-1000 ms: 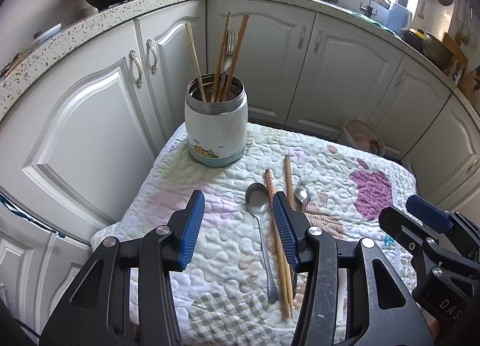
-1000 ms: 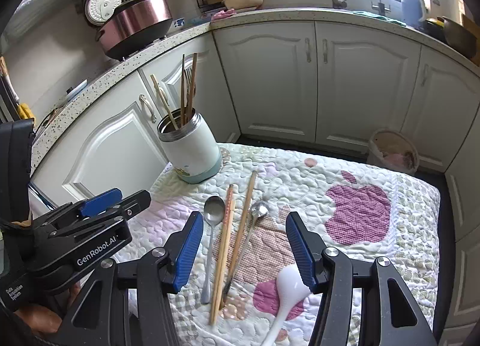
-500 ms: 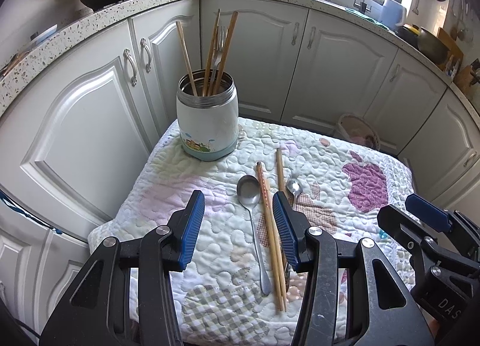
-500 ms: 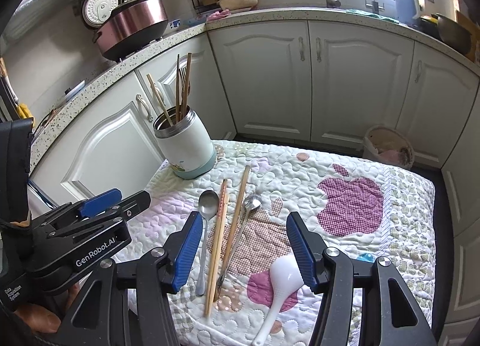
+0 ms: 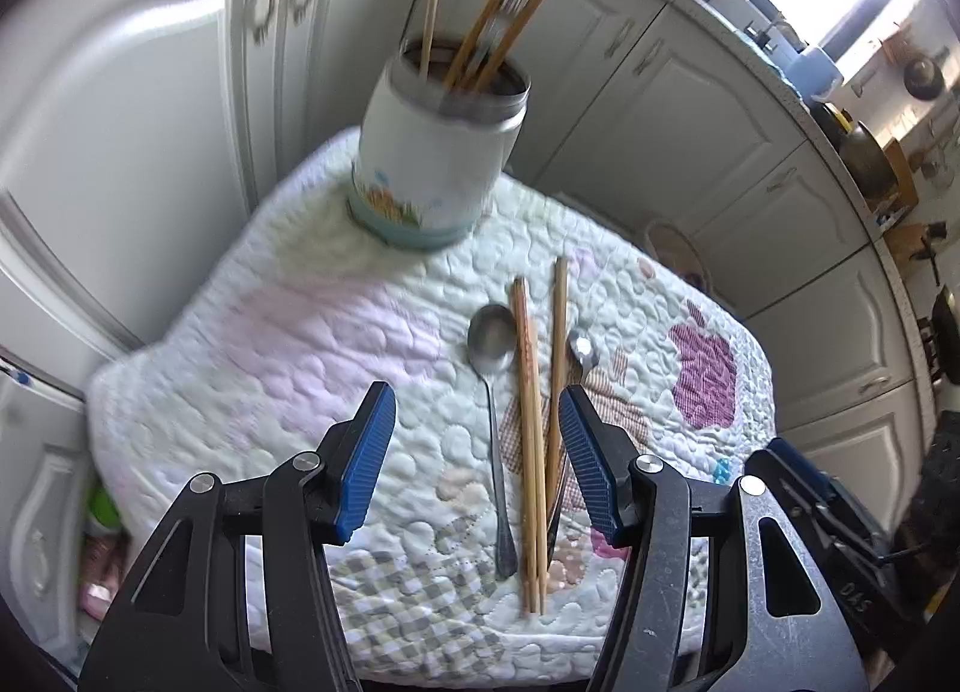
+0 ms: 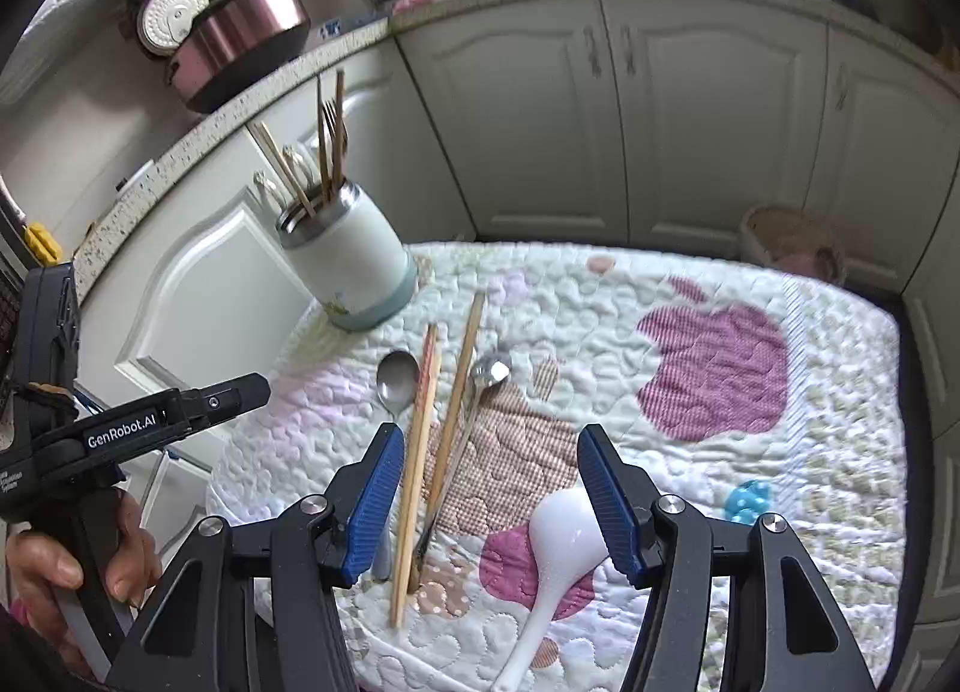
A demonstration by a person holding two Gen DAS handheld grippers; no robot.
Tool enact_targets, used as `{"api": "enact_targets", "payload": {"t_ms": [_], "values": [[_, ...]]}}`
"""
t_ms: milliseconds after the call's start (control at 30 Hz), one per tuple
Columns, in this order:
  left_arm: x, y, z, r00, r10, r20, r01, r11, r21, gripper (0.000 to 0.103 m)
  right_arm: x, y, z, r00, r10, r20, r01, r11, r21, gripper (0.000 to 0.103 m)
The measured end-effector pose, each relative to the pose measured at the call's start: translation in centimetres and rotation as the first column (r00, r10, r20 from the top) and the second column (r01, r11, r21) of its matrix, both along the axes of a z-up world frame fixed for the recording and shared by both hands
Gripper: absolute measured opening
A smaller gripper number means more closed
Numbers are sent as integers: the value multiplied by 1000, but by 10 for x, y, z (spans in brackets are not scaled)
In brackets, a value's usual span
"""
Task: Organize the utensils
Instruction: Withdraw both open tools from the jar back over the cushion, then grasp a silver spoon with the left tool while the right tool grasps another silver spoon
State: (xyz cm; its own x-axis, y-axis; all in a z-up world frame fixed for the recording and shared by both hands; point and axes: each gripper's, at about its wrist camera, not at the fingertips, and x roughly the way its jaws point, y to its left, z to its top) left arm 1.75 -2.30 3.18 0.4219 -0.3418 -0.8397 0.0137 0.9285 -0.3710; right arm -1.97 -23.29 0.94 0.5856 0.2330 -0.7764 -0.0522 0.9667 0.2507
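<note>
1. We held our left gripper with its jaws wide apart, gripping nothing.
2. Our right gripper was likewise spread and unladen.
3. Our left hand gripped its handle.

Both claws nearer the chopsticks

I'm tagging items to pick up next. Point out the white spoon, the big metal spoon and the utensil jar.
white spoon (image 6: 567, 536), right wrist view, on its bowl.
big metal spoon (image 5: 491, 337), left wrist view, on its bowl.
utensil jar (image 6: 348, 254), right wrist view, on its white side.
</note>
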Motion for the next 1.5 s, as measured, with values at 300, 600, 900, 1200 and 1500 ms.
{"api": "enact_targets", "payload": {"t_ms": [300, 600, 900, 1200, 1500], "values": [[33, -6, -47, 997, -11, -81, 12, 1000, 21, 56, 49, 4, -45, 994, 17, -107, -12, 999, 45, 43], [68, -17, -72, 993, -24, -115, 37, 994, 107, 57, 99, 20, -87, 976, 40, -215, -42, 999, -3, 43], [90, -36, -80, 994, -44, -104, 56, 992, 112, 56, 119, 30, -89, 969, 69, -239, -89, 993, -75, 43], [92, -48, -86, 989, -106, -99, 118, 985, 123, 9, 129, 42, -91, 966, 90, -241, -126, 982, -138, 40], [83, -24, -79, 986, -135, -98, 145, 984, 106, 3, 106, 15, -90, 965, 102, -240, -140, 979, -147, 30]]}}
